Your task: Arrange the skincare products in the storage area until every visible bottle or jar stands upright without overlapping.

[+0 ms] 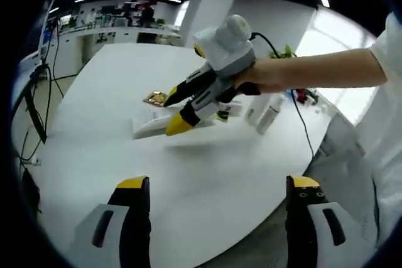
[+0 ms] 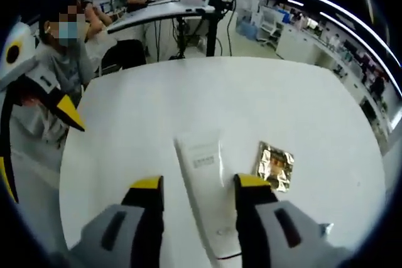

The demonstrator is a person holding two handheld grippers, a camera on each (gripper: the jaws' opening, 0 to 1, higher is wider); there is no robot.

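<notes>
A long white tube (image 2: 201, 174) lies flat on the round white table (image 2: 251, 98). My right gripper (image 2: 199, 183) is open, and its jaws stand on either side of the tube, close to it. In the left gripper view, the right gripper (image 1: 174, 110) is held by a hand just over the same tube (image 1: 147, 125). Beside the tube lies a gold sachet (image 2: 274, 164). Two white bottles (image 1: 264, 114) sit behind the hand near the table's edge; I cannot tell whether they stand or lean. My left gripper (image 1: 218, 186) hangs open over bare table with nothing in it.
A small green-labelled item (image 1: 223, 115) lies next to the tube. A black cable (image 1: 303, 127) runs over the table edge. A seated person (image 2: 59, 48) is beyond the far edge. Desks and shelves line the room behind.
</notes>
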